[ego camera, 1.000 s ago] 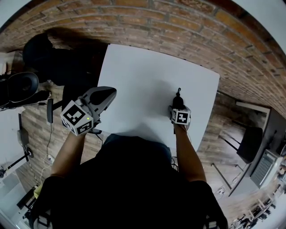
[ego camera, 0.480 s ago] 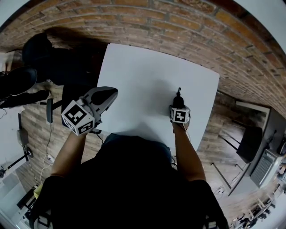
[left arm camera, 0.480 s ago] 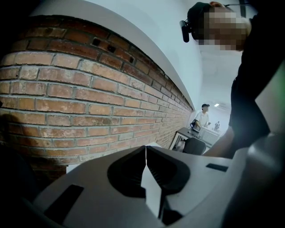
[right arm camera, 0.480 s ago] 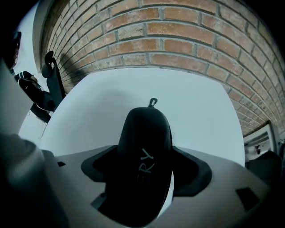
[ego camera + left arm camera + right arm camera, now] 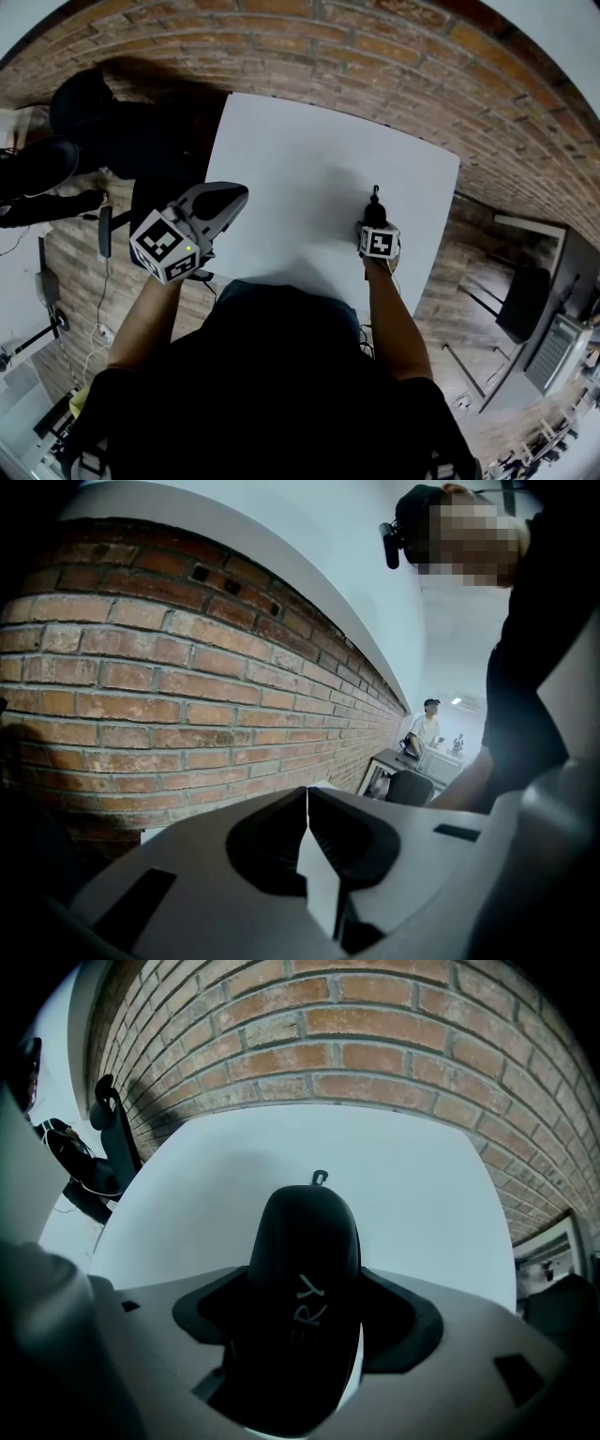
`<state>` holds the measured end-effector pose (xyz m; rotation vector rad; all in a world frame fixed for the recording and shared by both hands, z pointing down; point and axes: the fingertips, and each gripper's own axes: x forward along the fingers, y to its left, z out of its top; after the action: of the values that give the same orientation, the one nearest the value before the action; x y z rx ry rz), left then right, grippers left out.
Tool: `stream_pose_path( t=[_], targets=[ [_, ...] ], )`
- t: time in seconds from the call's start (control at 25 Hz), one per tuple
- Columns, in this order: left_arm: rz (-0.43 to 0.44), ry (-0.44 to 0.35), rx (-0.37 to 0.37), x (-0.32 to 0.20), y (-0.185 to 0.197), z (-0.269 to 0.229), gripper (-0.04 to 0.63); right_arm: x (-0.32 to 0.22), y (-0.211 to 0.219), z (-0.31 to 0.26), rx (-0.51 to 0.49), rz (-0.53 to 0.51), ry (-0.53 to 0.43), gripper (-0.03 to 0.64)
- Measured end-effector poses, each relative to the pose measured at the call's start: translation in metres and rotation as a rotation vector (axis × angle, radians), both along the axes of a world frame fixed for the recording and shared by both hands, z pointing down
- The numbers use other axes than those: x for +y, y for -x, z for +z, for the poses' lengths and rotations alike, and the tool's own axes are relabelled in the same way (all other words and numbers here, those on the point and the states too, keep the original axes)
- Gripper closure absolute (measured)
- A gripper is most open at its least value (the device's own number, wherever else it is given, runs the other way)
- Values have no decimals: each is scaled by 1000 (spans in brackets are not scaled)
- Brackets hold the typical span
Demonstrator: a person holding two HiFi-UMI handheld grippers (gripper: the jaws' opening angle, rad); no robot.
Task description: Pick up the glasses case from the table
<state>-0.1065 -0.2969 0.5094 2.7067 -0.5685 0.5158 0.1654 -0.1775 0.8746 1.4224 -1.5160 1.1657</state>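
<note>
Straddling the glasses case [image 5: 305, 1241] with the right gripper [image 5: 375, 221] — pointing steeply down, jaws wide and just now narrowing, case lying between them on the white table [image 5: 300, 159], a sliver of table showing beside one jaw, so seemingly not clamping yet. Gripping and lifting remaining. Holding the left gripper [image 5: 307, 803] aside, tilting slightly down — jaws meeting, nothing between them.

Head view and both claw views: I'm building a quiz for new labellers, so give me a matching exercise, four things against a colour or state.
1. glasses case
2. table
3. wall
4. left claw

A. white
B. shut, nothing in it
C. black
D. reddish-brown

Pairs: 1-C, 2-A, 3-D, 4-B
</note>
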Motion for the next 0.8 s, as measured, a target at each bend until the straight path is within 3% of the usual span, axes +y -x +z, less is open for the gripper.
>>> stream_pose_path(
  t=[0.8],
  targets=[
    [-5,-54,40,23,-5,-26,583,-12,-17,-65,3,-30,-108,255]
  ],
)
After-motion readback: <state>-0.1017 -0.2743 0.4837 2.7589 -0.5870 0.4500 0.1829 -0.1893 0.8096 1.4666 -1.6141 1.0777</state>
